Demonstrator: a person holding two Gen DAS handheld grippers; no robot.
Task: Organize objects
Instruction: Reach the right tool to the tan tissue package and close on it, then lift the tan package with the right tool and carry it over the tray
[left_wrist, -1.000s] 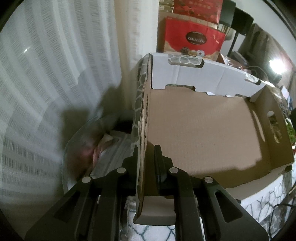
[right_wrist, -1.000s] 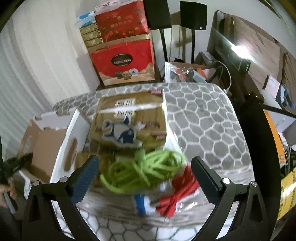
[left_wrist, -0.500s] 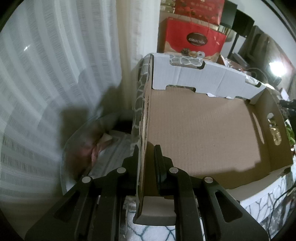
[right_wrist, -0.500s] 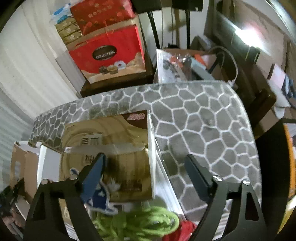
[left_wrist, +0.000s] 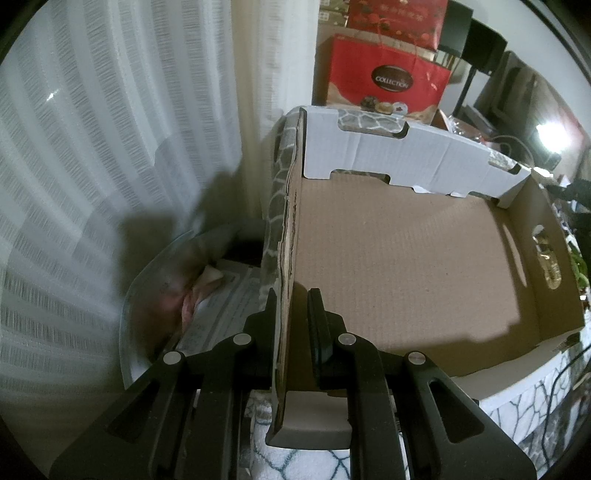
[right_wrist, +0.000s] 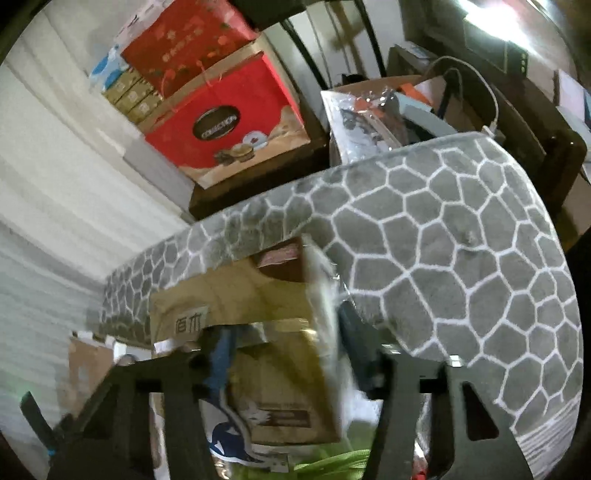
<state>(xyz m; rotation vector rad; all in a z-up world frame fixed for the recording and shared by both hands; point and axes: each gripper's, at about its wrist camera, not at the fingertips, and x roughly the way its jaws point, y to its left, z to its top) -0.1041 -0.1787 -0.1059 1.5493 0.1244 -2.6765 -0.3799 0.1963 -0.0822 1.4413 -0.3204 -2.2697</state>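
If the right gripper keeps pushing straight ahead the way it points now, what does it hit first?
Probably the brown packaged box with clear wrap: it already sits between the right gripper's fingers. Beyond it lies the grey stone-patterned cushioned surface. Blur leaves contact unclear.

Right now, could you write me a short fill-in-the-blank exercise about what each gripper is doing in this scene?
1. The left gripper is clamped on the side wall of the ____ tray.
2. The tray's inside holds ____.
3. The right gripper straddles the tan ____.
4. The mat is grey with ____ lines.

Missing words: cardboard; nothing; box; white
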